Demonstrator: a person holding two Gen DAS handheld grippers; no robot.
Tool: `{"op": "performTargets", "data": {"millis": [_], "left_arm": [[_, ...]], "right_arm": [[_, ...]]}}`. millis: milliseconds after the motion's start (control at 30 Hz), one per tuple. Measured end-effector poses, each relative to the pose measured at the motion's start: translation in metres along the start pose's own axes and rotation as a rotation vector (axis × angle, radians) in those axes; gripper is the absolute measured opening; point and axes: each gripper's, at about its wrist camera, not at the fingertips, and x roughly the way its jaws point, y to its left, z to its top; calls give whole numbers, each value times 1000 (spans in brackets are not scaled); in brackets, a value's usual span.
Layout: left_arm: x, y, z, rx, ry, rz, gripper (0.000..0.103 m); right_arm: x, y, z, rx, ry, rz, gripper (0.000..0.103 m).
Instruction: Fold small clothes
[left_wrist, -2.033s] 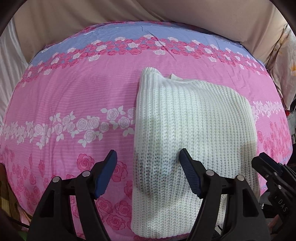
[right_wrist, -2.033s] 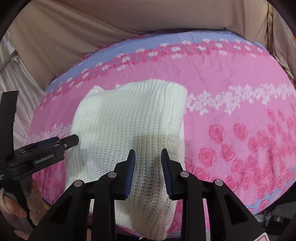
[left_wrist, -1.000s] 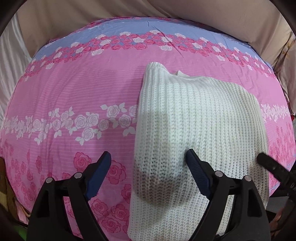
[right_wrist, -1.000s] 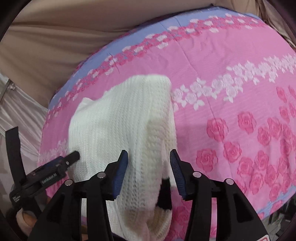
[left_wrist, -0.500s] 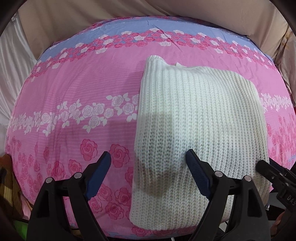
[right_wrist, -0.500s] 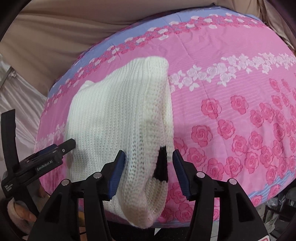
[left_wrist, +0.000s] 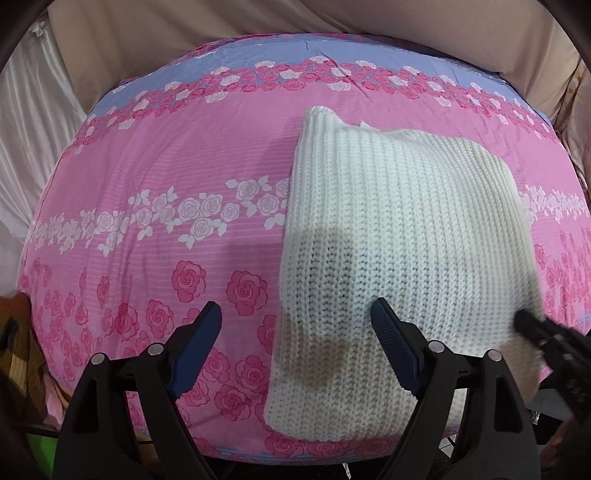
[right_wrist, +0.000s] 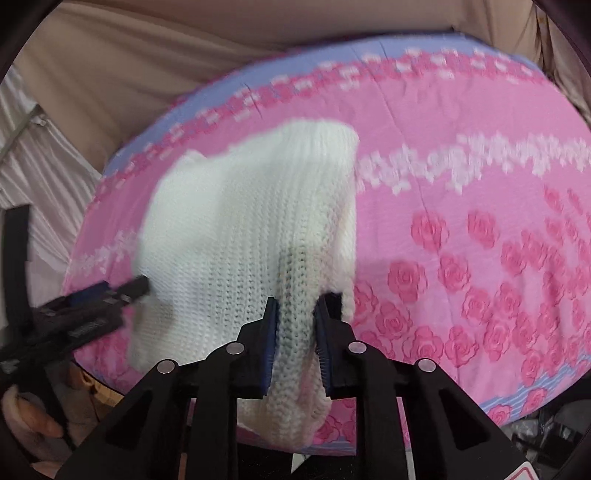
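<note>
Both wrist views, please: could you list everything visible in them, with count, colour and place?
Knitted garment: one, cream-white, partly folded, on the bed's near right part.
Bedsheet: one, pink with roses, lilac band at far edge, under the garment.
Beige fabric: beyond the bed's far edge.
Pale pleated cloth: left of the bed.
Left gripper: one, black with blue pads, open, straddling the garment's left edge.
Right gripper: one, black with blue pads, just closed on the garment's near right edge.
</note>
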Motion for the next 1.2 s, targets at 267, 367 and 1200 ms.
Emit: {"op": "performTargets", "data": {"millis": [267, 367, 1200], "left_arm": [[-4, -2, 2, 10, -17, 13, 81], [-4, -4, 2, 16, -18, 14, 81], [9, -12, 8, 64, 13, 6, 81]], "right_arm": [[-25, 12, 7, -38, -84, 11, 27], [-20, 7, 16, -9, -84, 17, 33], [-33, 4, -9, -35, -56, 56, 23]]}}
